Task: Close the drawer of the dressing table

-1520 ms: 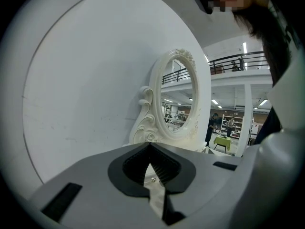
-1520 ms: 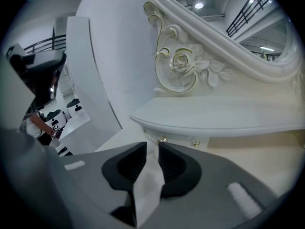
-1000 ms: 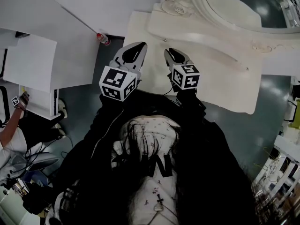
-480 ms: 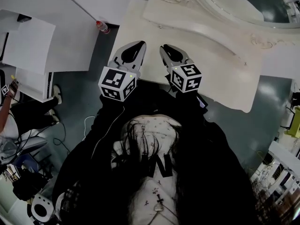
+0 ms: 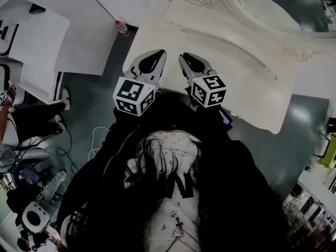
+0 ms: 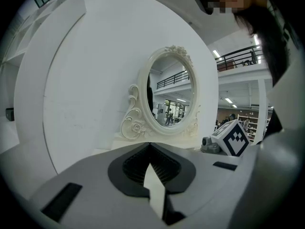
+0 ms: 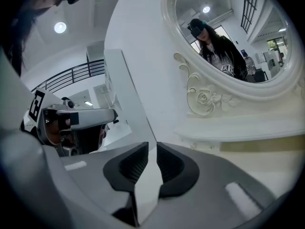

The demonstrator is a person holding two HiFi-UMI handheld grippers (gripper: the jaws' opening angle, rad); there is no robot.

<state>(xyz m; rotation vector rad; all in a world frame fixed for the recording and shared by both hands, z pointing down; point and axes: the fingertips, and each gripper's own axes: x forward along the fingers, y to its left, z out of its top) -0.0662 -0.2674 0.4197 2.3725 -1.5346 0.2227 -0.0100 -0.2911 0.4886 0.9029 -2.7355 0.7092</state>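
As I look steeply down past my dark jacket, both tongs sit side by side in front of my chest, pointing at the white dressing table [image 5: 247, 88]. My left gripper [image 5: 153, 61] hangs over the table's near left corner. Its jaws are closed tip to tip with nothing between them. My right gripper [image 5: 190, 62] is just beside it, above the tabletop close to the near edge. Its jaws stand a narrow slit apart and hold nothing.

The drawer belongs along that near edge, which lies beneath the tongs and my body. I cannot make out its front or how far in it sits.

At the back of the table an oval mirror [image 5: 262, 7] rises in a carved cream frame, with scrolls and a rose at its foot. A raised shelf [image 5: 226, 38] runs below it. In the right gripper view the glass reflects a person in dark clothing.

To the left, on the grey-green floor [image 5: 105, 98], lie large white boards [image 5: 42, 41]. A small bottle [image 5: 121, 28] with a red band stands near the table's left edge.
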